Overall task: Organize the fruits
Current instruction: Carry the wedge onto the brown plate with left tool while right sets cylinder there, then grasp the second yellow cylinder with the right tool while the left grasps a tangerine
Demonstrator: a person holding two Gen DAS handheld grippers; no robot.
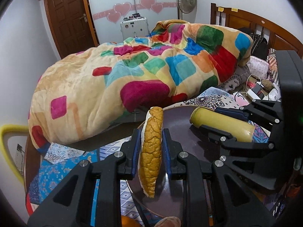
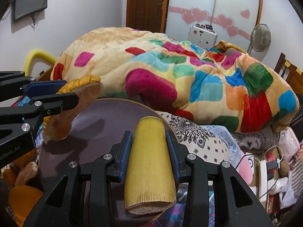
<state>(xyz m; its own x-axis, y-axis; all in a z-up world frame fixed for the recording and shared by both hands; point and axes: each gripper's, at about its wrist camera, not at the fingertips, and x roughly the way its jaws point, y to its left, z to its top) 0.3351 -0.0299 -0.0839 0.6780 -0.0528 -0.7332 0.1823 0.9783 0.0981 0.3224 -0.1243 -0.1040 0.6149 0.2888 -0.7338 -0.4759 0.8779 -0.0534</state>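
Observation:
My left gripper [image 1: 152, 134] is shut on a wrinkled orange-brown fruit slice [image 1: 151, 151] held on edge, upright, over the left side of a dark purple round plate [image 1: 178, 121]. My right gripper [image 2: 149, 135] is shut on a yellow cylinder-shaped fruit piece [image 2: 149, 160] that lies along its fingers above the plate [image 2: 106, 117]. In the right wrist view the left gripper [image 2: 71, 89] and its slice [image 2: 83, 98] hang at the plate's left rim. In the left wrist view the right gripper [image 1: 210, 119] carries the yellow piece [image 1: 221, 123] at the right.
The plate rests on patterned cloth on a bed. A bulky colourful blanket [image 2: 189, 79] lies just behind it. Orange toy fruits [image 2: 22, 194] sit at the plate's near left. Cables and a power strip [image 2: 265, 170] clutter the right; a wooden headboard [image 1: 246, 19] stands beyond.

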